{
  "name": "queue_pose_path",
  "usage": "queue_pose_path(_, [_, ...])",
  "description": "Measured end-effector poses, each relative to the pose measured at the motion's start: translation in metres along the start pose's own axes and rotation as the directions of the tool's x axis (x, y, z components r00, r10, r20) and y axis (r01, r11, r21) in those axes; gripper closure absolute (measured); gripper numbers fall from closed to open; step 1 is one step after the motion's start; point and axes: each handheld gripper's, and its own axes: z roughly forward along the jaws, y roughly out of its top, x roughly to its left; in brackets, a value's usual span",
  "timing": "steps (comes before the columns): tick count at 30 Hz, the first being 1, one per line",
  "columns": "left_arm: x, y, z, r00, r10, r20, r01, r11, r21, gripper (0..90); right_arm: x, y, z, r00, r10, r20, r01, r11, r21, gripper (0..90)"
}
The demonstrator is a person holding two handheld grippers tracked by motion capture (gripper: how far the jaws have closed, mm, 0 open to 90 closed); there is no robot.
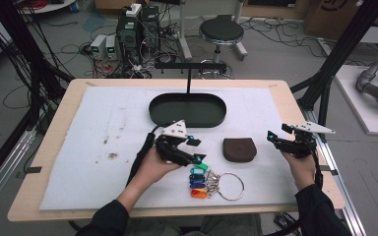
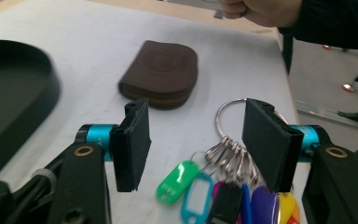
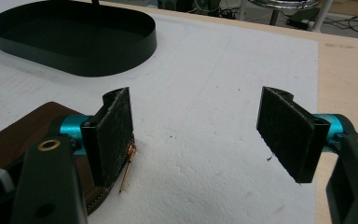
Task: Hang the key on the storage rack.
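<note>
A bunch of coloured key tags on a metal ring (image 1: pixel 209 179) lies near the table's front edge. My left gripper (image 1: pixel 199 150) hovers just above its upper end. In the left gripper view the jaws (image 2: pixel 196 140) stand apart over the small rings and tags (image 2: pixel 228 158), and neither pad touches them. A brown leather pouch (image 1: pixel 239 149) lies to the right of that gripper. My right gripper (image 1: pixel 274 139) is held open to the right of the pouch. In the right gripper view its jaws (image 3: pixel 196 130) are wide apart, with the pouch (image 3: pixel 9 135) beside its left jaw.
A dark oval tray (image 1: pixel 187 122) sits empty at the middle back of the white mat (image 1: pixel 103 147), under a black T-shaped stand (image 1: pixel 189 66). The mat carries a few small stains at the left. A stool (image 1: pixel 221 32) and cables stand beyond the table.
</note>
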Motion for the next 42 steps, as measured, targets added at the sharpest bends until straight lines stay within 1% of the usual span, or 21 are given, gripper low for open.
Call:
queue_pose_path(1, [-0.002, 0.004, 0.012, 0.9997, 0.011, 0.02, -0.012, 0.9997, 0.02, 45.2, 0.0, 0.0, 0.001, 1.0, 0.001, -0.001, 0.0, 1.0, 0.004, 27.5])
queue_pose_path(2, [-0.002, 0.004, 0.012, 0.9997, 0.011, 0.02, -0.012, 0.9997, 0.02, 47.5, 0.0, 0.0, 0.001, 1.0, 0.001, -0.001, 0.0, 1.0, 0.004, 27.5])
queue_pose_path(4, [-0.005, 0.007, 0.026, 0.9988, 0.02, 0.044, -0.022, 0.9991, 0.036, 52.3, 0.001, 0.0, 0.002, 1.0, -0.006, -0.006, 0.006, 1.0, 0.007, 27.4])
queue_pose_path(6, [-0.008, 0.009, 0.038, 0.9976, 0.031, 0.062, -0.035, 0.9976, 0.06, 53.2, 0.001, 0.0, 0.002, 0.9999, -0.013, -0.007, 0.013, 0.9999, 0.007, 27.4])
queue_pose_path(8, [-0.01, 0.01, 0.049, 0.9962, 0.042, 0.077, -0.048, 0.9958, 0.078, 56.6, 0.003, 0.0, 0.002, 0.9999, -0.014, -0.008, 0.014, 0.9998, 0.011, 27.4])
queue_pose_path(10, [-0.011, 0.012, 0.057, 0.9954, 0.044, 0.086, -0.052, 0.9942, 0.094, 59.0, 0.003, 0.0, 0.003, 0.9997, -0.023, -0.011, 0.023, 0.9997, 0.013, 27.5])
queue_pose_path(12, [-0.012, 0.013, 0.065, 0.9948, 0.04, 0.093, -0.049, 0.9935, 0.102, 60.1, 0.003, 0.0, 0.003, 0.9997, -0.023, -0.01, 0.023, 0.9996, 0.013, 27.4])
queue_pose_path(13, [-0.013, 0.013, 0.068, 0.9944, 0.038, 0.098, -0.048, 0.9932, 0.106, 62.8, 0.004, 0.0, 0.003, 0.9997, -0.022, -0.012, 0.022, 0.9996, 0.016, 27.4])
queue_pose_path(16, [-0.013, 0.013, 0.079, 0.9942, 0.031, 0.103, -0.045, 0.9904, 0.131, 65.0, 0.004, 0.0, 0.004, 0.9997, -0.022, -0.013, 0.022, 0.9996, 0.016, 27.4])
queue_pose_path(20, [-0.014, 0.012, 0.095, 0.993, 0.022, 0.116, -0.043, 0.9829, 0.179, 69.3, 0.003, 0.0, 0.004, 0.9997, -0.022, -0.013, 0.022, 0.9995, 0.02, 27.5])
queue_pose_path(22, [-0.015, 0.011, 0.103, 0.9924, 0.026, 0.121, -0.051, 0.976, 0.212, 70.5, 0.003, 0.0, 0.004, 0.9996, -0.025, -0.013, 0.025, 0.9995, 0.02, 27.5])
queue_pose_path(23, [-0.016, 0.01, 0.106, 0.9925, 0.029, 0.119, -0.056, 0.9717, 0.23, 73.5, 0.003, 0.0, 0.005, 0.9996, -0.025, -0.012, 0.025, 0.9994, 0.022, 27.5])
queue_pose_path(25, [-0.017, 0.009, 0.112, 0.994, 0.035, 0.104, -0.061, 0.9627, 0.264, 73.9, 0.003, 0.0, 0.005, 0.9996, -0.026, -0.012, 0.026, 0.9994, 0.021, 27.5])
queue_pose_path(29, [-0.018, 0.006, 0.119, 0.9946, 0.058, 0.086, -0.082, 0.9442, 0.319, 75.5, 0.002, -0.001, 0.004, 0.9996, -0.025, -0.013, 0.025, 0.9995, 0.02, 28.2])
queue_pose_path(30, [-0.018, 0.006, 0.119, 0.9947, 0.059, 0.084, -0.083, 0.9426, 0.323, 76.0, 0.002, -0.001, 0.004, 0.9996, -0.023, -0.014, 0.023, 0.9995, 0.021, 28.7])
queue_pose_path(31, [-0.017, 0.006, 0.119, 0.9953, 0.057, 0.079, -0.08, 0.9431, 0.323, 78.9, 0.002, 0.0, 0.004, 0.9996, -0.024, -0.015, 0.024, 0.9996, 0.018, 28.7])
queue_pose_path(35, [-0.018, 0.006, 0.119, 0.9958, 0.062, 0.068, -0.081, 0.942, 0.326, 83.9, 0.003, 0.0, 0.004, 0.9996, -0.024, -0.016, 0.024, 0.9995, 0.02, 28.8])
queue_pose_path(37, [-0.018, 0.005, 0.119, 0.9955, 0.069, 0.064, -0.087, 0.9417, 0.325, 84.9, 0.002, 0.0, 0.004, 0.9996, -0.024, -0.015, 0.024, 0.9995, 0.02, 28.8])
queue_pose_path(38, [-0.018, 0.005, 0.119, 0.9957, 0.067, 0.064, -0.084, 0.9431, 0.321, 85.2, 0.003, 0.0, 0.004, 0.9997, -0.022, -0.014, 0.022, 0.9995, 0.021, 28.8])
queue_pose_path(40, [-0.019, 0.005, 0.118, 0.9954, 0.07, 0.066, -0.088, 0.9418, 0.325, 85.6, 0.003, 0.0, 0.003, 0.9997, -0.021, -0.015, 0.021, 0.9996, 0.02, 28.8])
queue_pose_path(42, [-0.018, 0.005, 0.117, 0.9955, 0.062, 0.072, -0.082, 0.9413, 0.328, 85.8, 0.003, 0.0, 0.003, 0.9996, -0.022, -0.015, 0.022, 0.9996, 0.02, 28.8])
